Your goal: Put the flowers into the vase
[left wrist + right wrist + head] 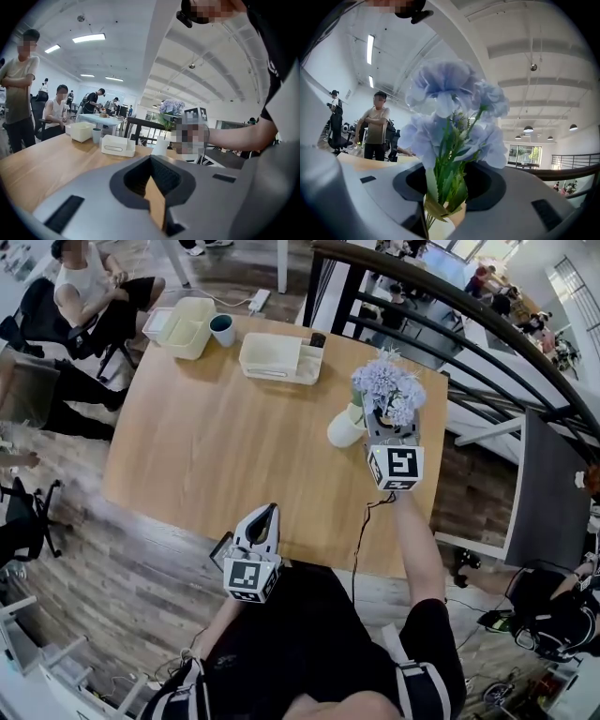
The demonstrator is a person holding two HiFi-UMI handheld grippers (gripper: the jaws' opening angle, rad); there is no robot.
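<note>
A bunch of pale blue flowers (388, 390) with green stems is held over the right side of the wooden table (216, 446). My right gripper (382, 427) is shut on the stems. Its own view shows the blooms (450, 112) upright, with the stems pinched low between the jaws (444, 208). The white vase (345, 426) stands on the table just left of the flowers, and whether the stems touch it I cannot tell. From the left gripper view I see the vase (161, 145) beneath the flowers (172, 107). My left gripper (267, 514) is at the table's front edge, shut and holding nothing.
Two cream plastic boxes (187, 324) (279, 357) and a teal cup (222, 329) stand along the table's far edge. A black railing (487, 343) curves past on the right. A person sits at the far left corner (94, 292), and another stands by the table (18, 89).
</note>
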